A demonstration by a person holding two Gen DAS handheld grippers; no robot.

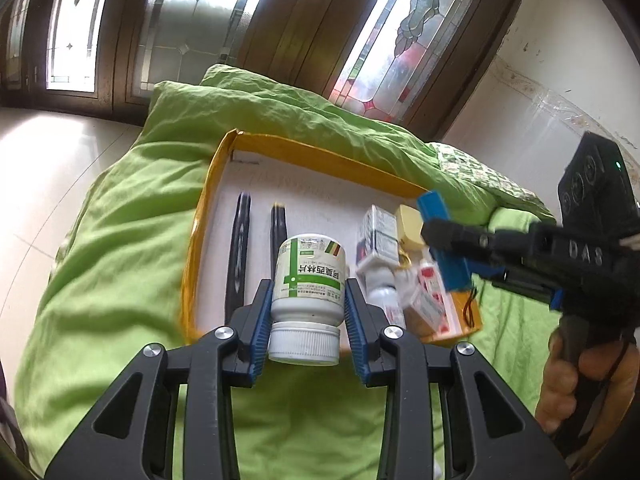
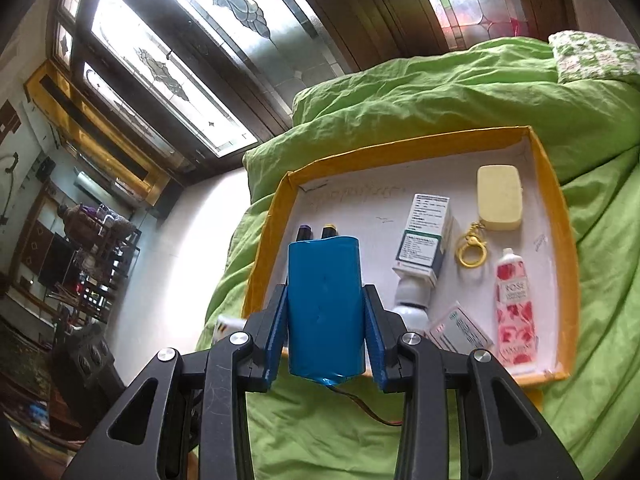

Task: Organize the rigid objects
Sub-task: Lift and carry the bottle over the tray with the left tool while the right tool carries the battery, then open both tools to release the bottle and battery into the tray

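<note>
Left tool (image 1: 308, 312): a white pill bottle (image 1: 308, 280) is being gripped across its body between the blue pads, cap turned toward the camera, green label with printed characters facing up.
Right tool (image 2: 326, 320): a blue wrapped battery pack (image 2: 325, 304) is being clamped between the pads; thin wires are trailing from its near end.
Right tool, as seen from the left wrist: the same blue pack (image 1: 442, 240) is being held above the right part of the tray, with a person's hand (image 1: 576, 380) wrapped round the handle.
Tray (image 2: 400, 148): a shallow box with yellow walls and a white floor is lying on the bed's green quilt (image 2: 440, 92).
Position of the held things: both are being carried in the air over the near edge of the tray, touching neither floor nor walls.
Tray, left part: two dark pens (image 1: 256, 248) are lying side by side, roughly parallel.
Tray, right part: a white medicine carton (image 2: 426, 232), a pale yellow case (image 2: 500, 196) with a yellow key ring (image 2: 472, 248) just below it, a rose-printed tube (image 2: 514, 304), a small white bottle (image 2: 412, 300) and a small flat box (image 2: 460, 328) are lying close together.
Background: leaded glass windows (image 2: 224, 40) are showing behind the bed.
</note>
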